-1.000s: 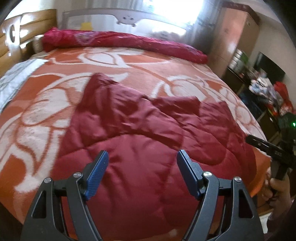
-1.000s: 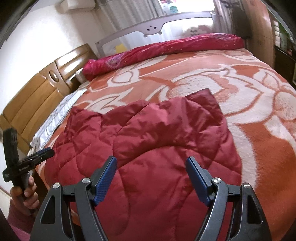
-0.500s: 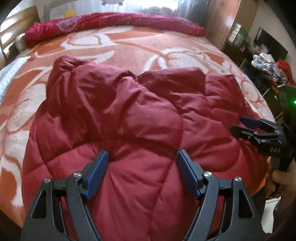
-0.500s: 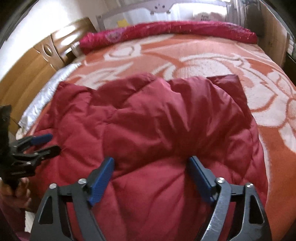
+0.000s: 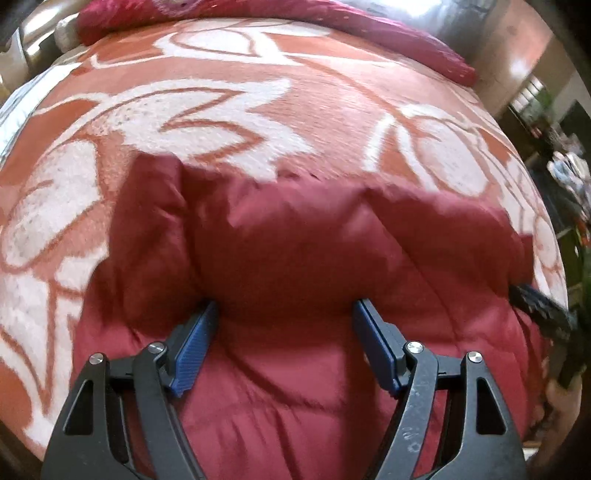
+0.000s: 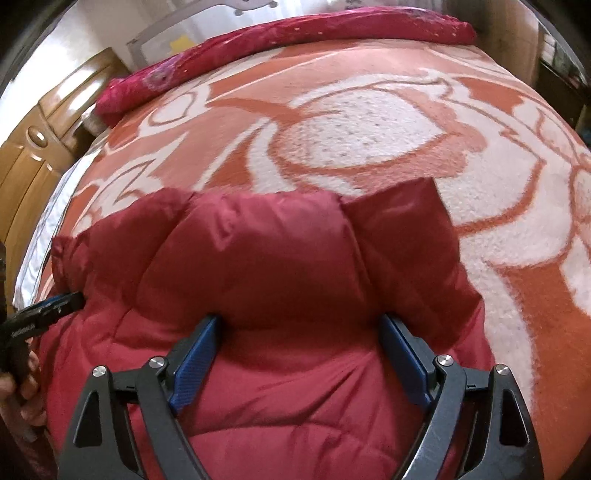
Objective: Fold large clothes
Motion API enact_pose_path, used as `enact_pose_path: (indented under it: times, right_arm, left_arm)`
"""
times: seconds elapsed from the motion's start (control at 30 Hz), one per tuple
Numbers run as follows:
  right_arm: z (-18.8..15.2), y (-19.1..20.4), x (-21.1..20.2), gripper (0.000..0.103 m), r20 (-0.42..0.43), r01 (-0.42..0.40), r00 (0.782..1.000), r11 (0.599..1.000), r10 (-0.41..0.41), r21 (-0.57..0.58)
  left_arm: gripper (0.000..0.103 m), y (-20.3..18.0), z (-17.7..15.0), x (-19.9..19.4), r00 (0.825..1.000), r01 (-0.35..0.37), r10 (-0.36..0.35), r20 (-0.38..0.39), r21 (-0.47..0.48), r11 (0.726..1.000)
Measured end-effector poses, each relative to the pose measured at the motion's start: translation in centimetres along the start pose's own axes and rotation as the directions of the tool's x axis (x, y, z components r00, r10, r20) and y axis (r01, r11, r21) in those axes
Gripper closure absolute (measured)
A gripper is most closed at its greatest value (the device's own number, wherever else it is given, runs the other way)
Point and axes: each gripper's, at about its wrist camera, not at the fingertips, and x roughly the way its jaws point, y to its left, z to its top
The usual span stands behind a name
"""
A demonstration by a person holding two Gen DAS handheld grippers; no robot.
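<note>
A dark red quilted puffer jacket [image 5: 295, 258] lies on the bed, bunched near the front edge; it also shows in the right wrist view [image 6: 280, 258]. My left gripper [image 5: 286, 314] is open, its blue pads pressed into a puffed fold of the jacket that bulges between them. My right gripper [image 6: 299, 325] is open in the same way, its tips sunk against a raised fold. Each gripper shows at the edge of the other's view: the right one [image 5: 535, 302] at the jacket's right side, the left one [image 6: 48, 310] at its left side.
The bed carries an orange and white patterned blanket [image 6: 369, 129]. A long crimson bolster [image 6: 295, 33] lies along the far side. A wooden headboard [image 6: 33, 147] stands at the left. A wardrobe and cluttered shelves [image 5: 546, 110] stand right of the bed.
Both grippers have dropped and pushed forward into the jacket. The jacket's near part has bunched up into a raised fold between the open fingers. Views are much closer to the fabric.
</note>
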Motion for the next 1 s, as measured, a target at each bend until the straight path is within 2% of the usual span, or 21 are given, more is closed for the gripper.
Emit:
enact_pose_path:
  times: [0.2, 0.33, 0.47, 0.77, 0.9, 1.0]
  right_arm:
    - [0.8, -1.6, 0.8, 0.016, -0.004, -0.036, 0.999, 0.997, 0.036, 0.068]
    - [0.7, -2.6, 0.7, 0.016, 0.018, -0.041, 0.999, 0.992, 0.039, 0.122]
    - [0.6, -2.9, 0.6, 0.016, 0.023, -0.030, 0.999, 0.991, 0.027, 0.131]
    - [-0.1, -4.2, 0.2, 0.016, 0.052, -0.005, 0.999, 0.983, -0.005, 0.186]
    - [-1.2, -3.8, -3.1, 0.016, 0.125, -0.030, 0.992, 0.982, 0.007, 0.185]
    - [-2.6, -2.5, -5.9, 0.015, 0.178, -0.058, 0.983, 0.990, 0.034, 0.132]
  left_arm:
    - [0.026, 2.7, 2.1, 2.3, 0.999, 0.034, -0.037, -0.025, -0.113, 0.993]
    - [0.026, 3.0, 2.2, 2.4, 0.999, 0.048, -0.051, -0.020, -0.123, 0.991]
    - [0.027, 2.7, 1.6, 0.3, 0.999, 0.041, -0.039, 0.020, -0.110, 0.993]
    - [0.027, 1.6, -3.8, -6.3, 0.989, 0.100, -0.095, 0.116, -0.036, 0.994]
    - [0.027, 1.1, -6.3, -9.3, 0.980, 0.124, -0.124, 0.157, 0.006, 0.992]
    - [0.027, 0.6, -7.9, -10.8, 0.972, 0.144, -0.146, 0.185, 0.028, 0.989]
